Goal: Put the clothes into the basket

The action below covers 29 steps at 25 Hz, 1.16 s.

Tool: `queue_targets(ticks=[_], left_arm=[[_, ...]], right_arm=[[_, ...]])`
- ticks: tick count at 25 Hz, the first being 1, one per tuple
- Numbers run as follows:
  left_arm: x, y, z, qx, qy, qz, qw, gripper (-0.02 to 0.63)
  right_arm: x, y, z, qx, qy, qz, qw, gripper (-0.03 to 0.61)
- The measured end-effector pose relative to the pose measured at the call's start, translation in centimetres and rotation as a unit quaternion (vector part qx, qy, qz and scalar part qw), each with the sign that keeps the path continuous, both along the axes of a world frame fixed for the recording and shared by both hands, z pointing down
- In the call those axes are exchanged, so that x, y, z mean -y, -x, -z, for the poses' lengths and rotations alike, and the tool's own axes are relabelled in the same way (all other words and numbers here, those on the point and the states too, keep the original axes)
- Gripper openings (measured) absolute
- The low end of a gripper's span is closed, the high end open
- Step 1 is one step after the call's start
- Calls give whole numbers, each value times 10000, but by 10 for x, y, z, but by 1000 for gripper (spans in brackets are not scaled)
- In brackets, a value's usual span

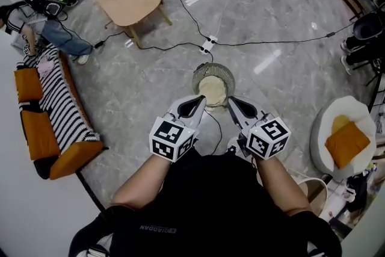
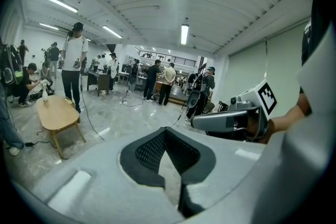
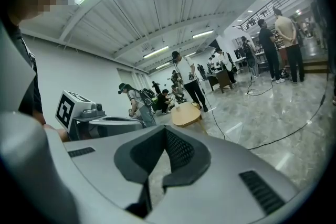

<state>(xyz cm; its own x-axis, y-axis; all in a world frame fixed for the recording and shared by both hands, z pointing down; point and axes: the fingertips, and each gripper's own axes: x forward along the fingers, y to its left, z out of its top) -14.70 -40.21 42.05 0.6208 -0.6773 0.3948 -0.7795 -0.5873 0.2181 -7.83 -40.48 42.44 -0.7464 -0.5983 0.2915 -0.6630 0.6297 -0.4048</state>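
- Sofa (image 1: 60, 111), far left: a small pink item (image 1: 45, 67) lies on its striped cover. You cannot tell from here whether it is clothing, so check it before you walk over.
- Left gripper (image 1: 195, 104): its jaws meet at the tips with nothing between them, and only floor shows through the gap behind. Open them wide before you reach for any cloth.
- Basket (image 1: 197, 74): it stands on the floor just ahead of both grippers, and a cream cloth (image 1: 212, 90) already lies inside. That piece looks done, so the step is likely to find the next one. Keep the basket where it is, and drop later pieces over its middle, clear of the rim.
- Right gripper (image 1: 236, 104): it is closed tip to tip as well, and empty. Use it to gather loose folds while the left one lifts.
- Chair (image 1: 328, 123), far right: it holds an orange cushion (image 1: 348, 142), which seems no part of the task, so leave it.
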Motion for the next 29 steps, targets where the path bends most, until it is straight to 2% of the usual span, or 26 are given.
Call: queue_targets(ticks=[29], left_arm=[[3,-1,3,85,-58,6,9999,3]], right_arm=[[-2,-1,1,52,-61,22,10000,14]])
